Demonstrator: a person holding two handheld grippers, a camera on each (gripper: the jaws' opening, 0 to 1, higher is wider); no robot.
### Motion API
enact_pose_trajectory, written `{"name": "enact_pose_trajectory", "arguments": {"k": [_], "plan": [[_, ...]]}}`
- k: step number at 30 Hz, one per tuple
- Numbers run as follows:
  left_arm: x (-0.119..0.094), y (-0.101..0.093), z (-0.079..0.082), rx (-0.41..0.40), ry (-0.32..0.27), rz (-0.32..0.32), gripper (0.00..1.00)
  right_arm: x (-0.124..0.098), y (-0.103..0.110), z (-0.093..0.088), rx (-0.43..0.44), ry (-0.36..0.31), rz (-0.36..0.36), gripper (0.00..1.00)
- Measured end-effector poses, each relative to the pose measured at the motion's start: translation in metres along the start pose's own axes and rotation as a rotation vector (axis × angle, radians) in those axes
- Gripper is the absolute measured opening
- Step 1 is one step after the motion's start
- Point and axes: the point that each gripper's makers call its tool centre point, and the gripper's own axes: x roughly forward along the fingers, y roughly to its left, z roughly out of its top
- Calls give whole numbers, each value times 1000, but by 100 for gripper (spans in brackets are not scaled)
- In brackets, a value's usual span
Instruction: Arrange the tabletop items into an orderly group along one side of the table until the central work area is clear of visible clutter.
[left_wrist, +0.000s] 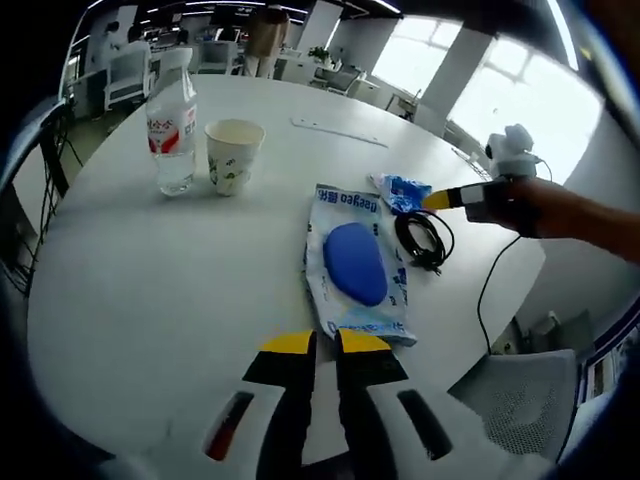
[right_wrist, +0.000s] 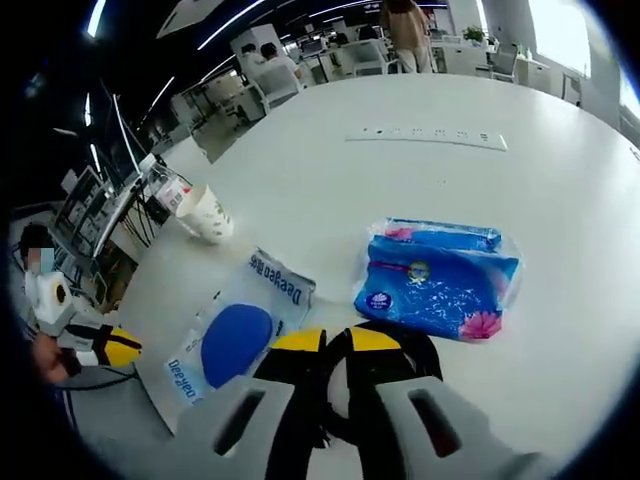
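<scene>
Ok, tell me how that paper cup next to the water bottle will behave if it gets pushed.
The paper cup looks empty and thin-walled, so it is probably very light and would slide easily on the smooth white table. It stands upright on a narrower base, so a high push may tip it. Squeezed hard, it would likely crumple.

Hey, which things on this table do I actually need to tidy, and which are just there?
To tidy: clear plastic water bottle, paper cup, white wipes pack with blue oval lid, blue tissue packet, coiled black cable.

Just there: flat white power strip, grey chair.
</scene>
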Motion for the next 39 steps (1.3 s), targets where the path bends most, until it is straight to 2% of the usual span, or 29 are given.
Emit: {"name": "enact_pose_trajectory", "arguments": {"k": [10, 17, 20, 23, 26, 34, 39], "plan": [[5, -1, -14, -49, 23, -5, 5, 10, 11, -2, -42, 22, 20, 5], [12, -9, -23, -74, 36, -13, 5, 20, 21, 1, -130, 50, 49, 7], [13, -12, -24, -99, 35, -23, 6, 23, 24, 2, -185, 64, 57, 9], [15, -16, -25, -97, 43, -24, 6, 26, 26, 1, -297, 99, 59, 10], [17, -19, -27, -104, 50, -23, 8, 29, 27, 0, -367, 127, 57, 12], [24, -29, -30, -213, 53, -53, 11, 36, 30, 6, -405, 145, 70, 15], [27, -33, -31, -242, 55, -54, 13, 41, 30, 12, -434, 150, 75, 16]]}}
